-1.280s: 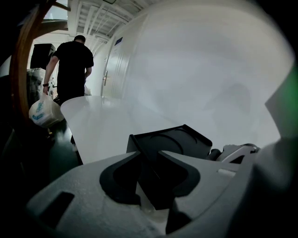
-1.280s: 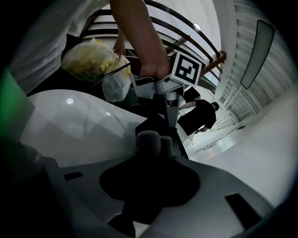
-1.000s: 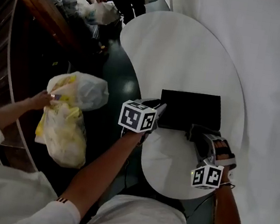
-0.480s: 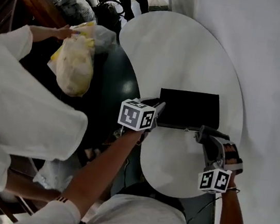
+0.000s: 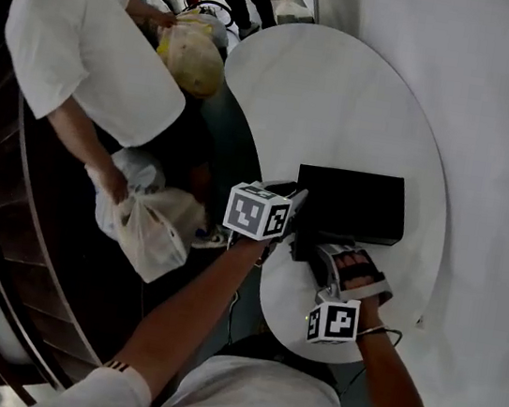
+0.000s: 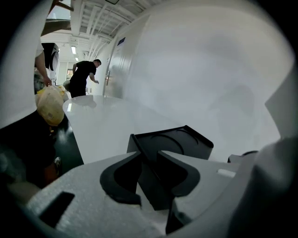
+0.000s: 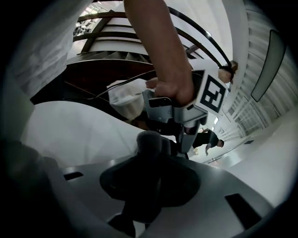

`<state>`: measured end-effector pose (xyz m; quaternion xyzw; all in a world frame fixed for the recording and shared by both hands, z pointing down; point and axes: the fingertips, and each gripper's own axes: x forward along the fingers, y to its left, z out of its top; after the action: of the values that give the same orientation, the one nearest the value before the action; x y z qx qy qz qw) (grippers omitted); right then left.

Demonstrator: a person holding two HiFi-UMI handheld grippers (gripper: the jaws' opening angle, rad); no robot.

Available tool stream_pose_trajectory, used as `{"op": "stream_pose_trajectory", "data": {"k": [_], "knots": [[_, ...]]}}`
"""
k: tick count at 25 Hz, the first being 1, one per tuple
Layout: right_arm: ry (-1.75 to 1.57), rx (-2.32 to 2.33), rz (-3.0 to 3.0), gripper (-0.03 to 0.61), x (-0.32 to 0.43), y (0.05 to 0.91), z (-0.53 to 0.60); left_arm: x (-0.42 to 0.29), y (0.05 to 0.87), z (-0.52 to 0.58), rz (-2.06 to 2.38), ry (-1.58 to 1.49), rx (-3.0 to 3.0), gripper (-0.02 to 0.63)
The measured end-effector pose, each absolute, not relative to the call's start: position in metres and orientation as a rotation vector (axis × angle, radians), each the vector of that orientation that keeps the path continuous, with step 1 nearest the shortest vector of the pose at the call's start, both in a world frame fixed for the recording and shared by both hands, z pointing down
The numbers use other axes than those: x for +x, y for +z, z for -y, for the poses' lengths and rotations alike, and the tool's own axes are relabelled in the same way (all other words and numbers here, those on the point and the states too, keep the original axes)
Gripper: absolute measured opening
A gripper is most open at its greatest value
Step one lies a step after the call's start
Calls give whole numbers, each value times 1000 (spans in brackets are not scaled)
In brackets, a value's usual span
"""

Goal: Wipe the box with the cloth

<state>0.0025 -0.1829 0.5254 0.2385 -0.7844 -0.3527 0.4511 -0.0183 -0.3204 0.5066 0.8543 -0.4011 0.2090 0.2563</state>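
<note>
- Left gripper point(image 6: 149, 173) clamps the near left corner of the black box point(image 5: 349, 203) on the white round table point(image 5: 346, 98)
- Right gripper point(image 7: 151, 182) pinches a dark cloth point(image 7: 150, 146) at the box's near edge
- Wiping looks barely under way, with most faces seemingly left to do

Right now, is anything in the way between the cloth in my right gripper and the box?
Nothing visible. The right gripper, shut on the dark cloth, sits by the near left corner of the box. The left gripper clamps that same end of the box, so it may crowd a wipe there.
</note>
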Motion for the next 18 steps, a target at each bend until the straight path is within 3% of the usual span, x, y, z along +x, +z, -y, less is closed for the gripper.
{"op": "stream_pose_trajectory", "data": {"k": [8,18], "knots": [[-858,522,1900,100,-15,542,193,-22,503,320,1082,569,2321,113],[-809,585,1847,100,59,544,188,-24,503,318,1081,568,2325,114]]}}
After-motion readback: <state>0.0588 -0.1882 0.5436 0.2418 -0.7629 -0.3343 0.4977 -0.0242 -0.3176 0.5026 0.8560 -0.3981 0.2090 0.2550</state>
